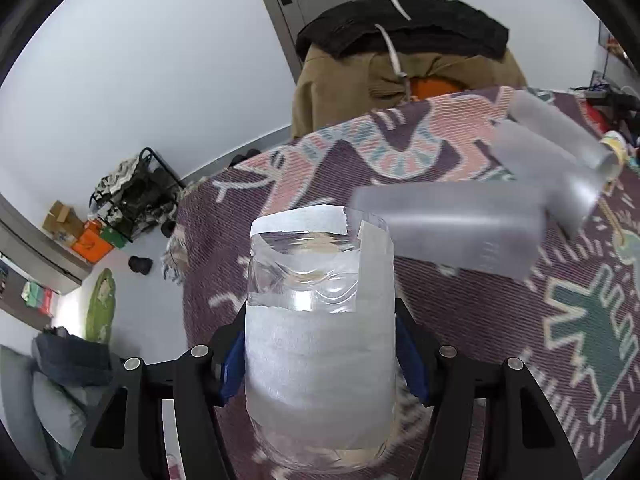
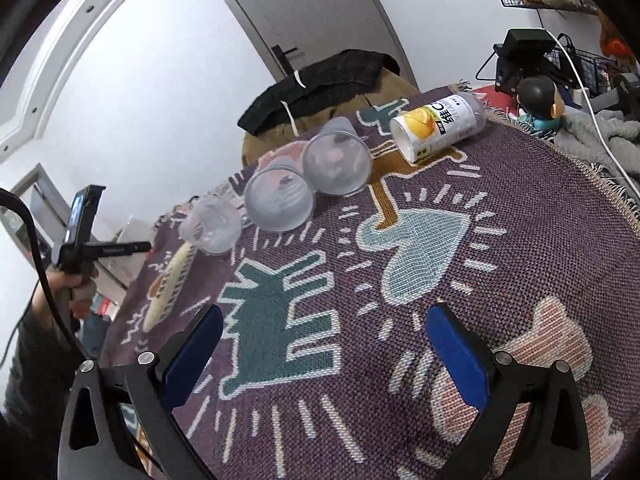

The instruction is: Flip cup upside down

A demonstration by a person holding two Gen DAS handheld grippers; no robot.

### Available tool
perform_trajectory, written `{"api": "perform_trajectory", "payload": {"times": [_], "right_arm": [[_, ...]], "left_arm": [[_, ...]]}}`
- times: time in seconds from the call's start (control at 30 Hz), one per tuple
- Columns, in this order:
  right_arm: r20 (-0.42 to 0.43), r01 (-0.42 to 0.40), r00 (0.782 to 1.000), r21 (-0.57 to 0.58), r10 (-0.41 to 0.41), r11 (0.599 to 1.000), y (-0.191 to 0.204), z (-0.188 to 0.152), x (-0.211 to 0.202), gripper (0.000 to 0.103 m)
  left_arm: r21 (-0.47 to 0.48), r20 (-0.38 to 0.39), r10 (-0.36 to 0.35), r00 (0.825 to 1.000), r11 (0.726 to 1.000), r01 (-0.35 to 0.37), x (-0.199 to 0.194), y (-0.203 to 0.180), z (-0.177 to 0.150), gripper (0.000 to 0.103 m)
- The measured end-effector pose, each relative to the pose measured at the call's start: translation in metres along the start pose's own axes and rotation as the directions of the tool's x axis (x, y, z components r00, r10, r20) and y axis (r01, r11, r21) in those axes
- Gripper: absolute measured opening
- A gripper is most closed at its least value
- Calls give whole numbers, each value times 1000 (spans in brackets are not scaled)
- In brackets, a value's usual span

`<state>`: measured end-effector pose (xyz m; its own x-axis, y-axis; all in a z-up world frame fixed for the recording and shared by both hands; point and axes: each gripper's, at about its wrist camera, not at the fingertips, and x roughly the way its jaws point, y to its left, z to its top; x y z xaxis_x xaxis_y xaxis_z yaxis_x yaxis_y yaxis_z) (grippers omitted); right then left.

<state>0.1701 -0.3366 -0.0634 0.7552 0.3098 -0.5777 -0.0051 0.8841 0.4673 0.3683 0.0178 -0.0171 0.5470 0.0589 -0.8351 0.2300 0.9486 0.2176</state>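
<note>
My left gripper [image 1: 320, 344] is shut on a clear plastic cup wrapped in white tape [image 1: 320, 320], held between its blue pads above the patterned cloth. The same cup [image 2: 210, 222] shows small at the cloth's left edge in the right wrist view, its mouth turned toward that camera. Three frosted cups [image 1: 452, 228] lie on their sides to the right of it; two of them [image 2: 338, 164] show in the right wrist view. My right gripper [image 2: 320, 352] is open and empty, low over the cloth, well away from the cups.
A white and yellow can [image 2: 438, 126] lies on its side at the far end of the purple woven cloth [image 2: 520, 240]. A chair draped with brown and black clothes [image 1: 400, 52] stands behind the table. A doll [image 2: 538, 98] and cables sit at the right.
</note>
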Motion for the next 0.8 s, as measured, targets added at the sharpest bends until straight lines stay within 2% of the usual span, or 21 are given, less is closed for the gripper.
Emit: {"api": "perform_trajectory", "payload": {"times": [0.17,0.47,0.67,0.8], "right_arm": [[47,-34,998,29,32,999,-3,-3,-13,103],[55,-80,995,25,79,996,-3,-29,-28,103],[36,-138,990,44,137,989,-7,-49,-29,103],[36,-164,986,54,162,985,-10,-53,-31,103]], "left_arm": [[-23,32,-35,999,999,36,-23,-20,-18,65],[-120,52,-128,990,984,134,-47,-59,-50,65],[-241,50,-179,983,953,186,-56,-83,-73,65],[-318,53,-215,975,922,220,-64,-96,-88,65]]}}
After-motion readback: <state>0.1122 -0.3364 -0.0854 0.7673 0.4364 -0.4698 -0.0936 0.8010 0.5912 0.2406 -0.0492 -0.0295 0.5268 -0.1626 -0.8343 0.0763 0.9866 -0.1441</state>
